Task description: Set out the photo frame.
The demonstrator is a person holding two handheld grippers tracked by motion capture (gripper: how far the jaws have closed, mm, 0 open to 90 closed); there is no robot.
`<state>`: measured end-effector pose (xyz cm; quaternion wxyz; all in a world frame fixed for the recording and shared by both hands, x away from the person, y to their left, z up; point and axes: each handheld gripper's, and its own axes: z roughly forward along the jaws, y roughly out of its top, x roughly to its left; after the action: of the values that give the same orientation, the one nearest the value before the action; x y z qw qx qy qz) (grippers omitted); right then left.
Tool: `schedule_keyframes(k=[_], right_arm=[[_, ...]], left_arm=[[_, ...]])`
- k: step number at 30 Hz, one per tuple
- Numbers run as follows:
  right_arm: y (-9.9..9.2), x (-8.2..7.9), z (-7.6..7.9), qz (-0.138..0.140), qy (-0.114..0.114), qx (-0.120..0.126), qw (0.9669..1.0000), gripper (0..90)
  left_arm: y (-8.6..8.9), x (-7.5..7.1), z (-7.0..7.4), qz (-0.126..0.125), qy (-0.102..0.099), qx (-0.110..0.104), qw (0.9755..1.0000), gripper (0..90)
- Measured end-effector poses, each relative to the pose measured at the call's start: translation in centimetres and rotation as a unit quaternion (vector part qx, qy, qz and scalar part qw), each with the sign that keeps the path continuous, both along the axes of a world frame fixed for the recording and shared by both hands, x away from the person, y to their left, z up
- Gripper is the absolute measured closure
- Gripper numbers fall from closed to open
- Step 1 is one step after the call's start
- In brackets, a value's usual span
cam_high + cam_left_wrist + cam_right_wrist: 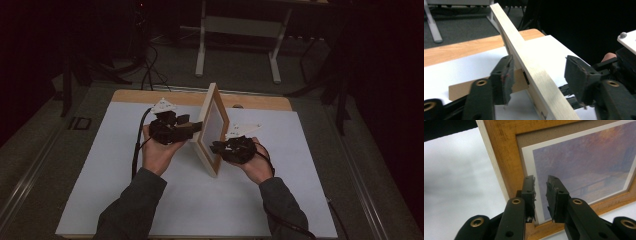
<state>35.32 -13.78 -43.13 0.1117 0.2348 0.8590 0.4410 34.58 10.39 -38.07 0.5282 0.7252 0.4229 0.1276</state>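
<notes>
Flanking upright picture frame [212, 129]: both claws

1 pic frame [212, 131], 2 grippers, 1 table [125, 150], 1 cardboard stand [519, 81]

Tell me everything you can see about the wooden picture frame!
The light wooden picture frame stands upright on the white table cover. Its front holds a purple-blue print with a white border inside a grey mat. A brown cardboard stand pokes out behind. The left tongs straddle its top edge, open; the right tongs hover just before its front.
</notes>
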Motion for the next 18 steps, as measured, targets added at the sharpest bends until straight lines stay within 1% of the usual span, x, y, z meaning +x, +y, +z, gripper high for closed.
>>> schedule_keyframes(k=[1,2,3,4,5,6,7,8,9,15,17,18], right_arm=[[0.0,0.0,0.0,0.0,0.0,0.001,1.0,76.0],[0.0,0.0,0.0,0.0,0.0,0.001,1.0,76.0],[-0.1,0.0,-0.1,0.0,0.001,0.0,1.0,75.6],[-0.1,0.0,-0.1,0.0,0.001,0.0,1.0,75.4],[-0.2,0.0,-0.1,0.0,0.001,0.001,1.0,74.9],[-0.2,0.0,-0.1,0.0,0.001,0.001,1.0,74.9],[-0.3,0.0,-0.1,0.0,0.002,0.002,1.0,74.2],[-0.3,0.0,-0.1,0.0,0.002,0.002,1.0,74.2],[-0.5,0.0,-0.1,0.0,0.002,0.002,1.0,74.0],[-1.0,0.0,-0.2,-0.003,0.005,0.001,1.0,73.7],[-1.2,0.0,-0.3,-0.005,0.005,0.002,1.0,73.5],[-1.3,-0.1,-0.4,-0.005,0.005,0.002,1.0,73.5]], left_arm=[[-0.2,0.0,0.0,0.001,0.002,0.005,1.0,41.2],[-0.2,0.0,0.0,0.001,0.002,0.005,1.0,40.3],[-0.7,0.1,-0.2,0.005,0.006,0.017,0.9998,37.9],[-0.7,0.1,-0.2,0.005,0.006,0.017,0.9998,35.5],[-1.2,0.2,-0.4,0.011,0.01,0.03,0.9994,32.4],[-1.2,0.2,-0.4,0.011,0.01,0.03,0.9994,30.4],[-1.7,0.3,-0.7,0.012,0.015,0.038,0.9991,27.8],[-1.7,0.3,-0.7,0.012,0.015,0.038,0.9991,26.3],[-2.1,0.3,-0.9,0.013,0.019,0.046,0.9987,24.8],[-3.1,0.3,-1.3,0.008,0.023,0.058,0.998,24.2],[-3.4,0.3,-1.5,0.011,0.022,0.065,0.9976,24.9],[-3.4,0.3,-1.5,0.011,0.022,0.065,0.9976,25.2]])
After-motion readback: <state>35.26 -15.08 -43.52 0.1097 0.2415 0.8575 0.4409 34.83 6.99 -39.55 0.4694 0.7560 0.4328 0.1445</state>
